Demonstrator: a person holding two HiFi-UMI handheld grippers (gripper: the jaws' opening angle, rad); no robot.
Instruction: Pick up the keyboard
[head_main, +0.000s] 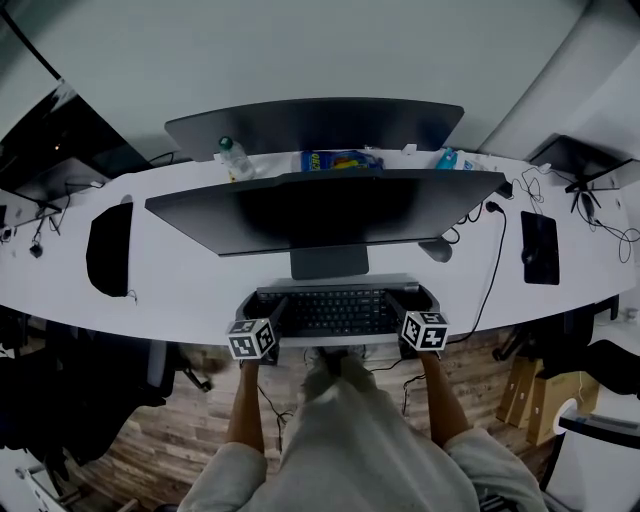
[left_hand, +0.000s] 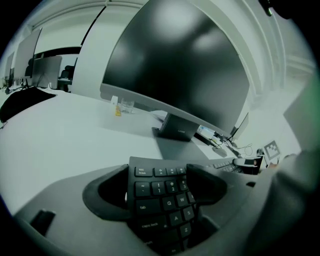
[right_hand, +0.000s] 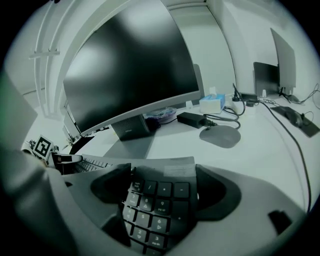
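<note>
Head view shows the left hand-held gripper (head_main: 272, 315) and the right hand-held gripper (head_main: 402, 312) each clamped on one end of the keyboard (head_main: 335, 310). Holding both ends should keep it level as it leaves the bench (head_main: 190, 290).

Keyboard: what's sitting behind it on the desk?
Right behind the keyboard is the grey stand of the wide monitor, with a mouse off to the right. In the head view, the monitor hides the desk farther back.

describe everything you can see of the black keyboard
The black flat keyboard looks like matte plastic, with dark keys and a number pad at its right end. It is crosswise near the white desk's front edge, before the grey monitor stand. The left tongs clamp its left end, the right tongs its right end.
</note>
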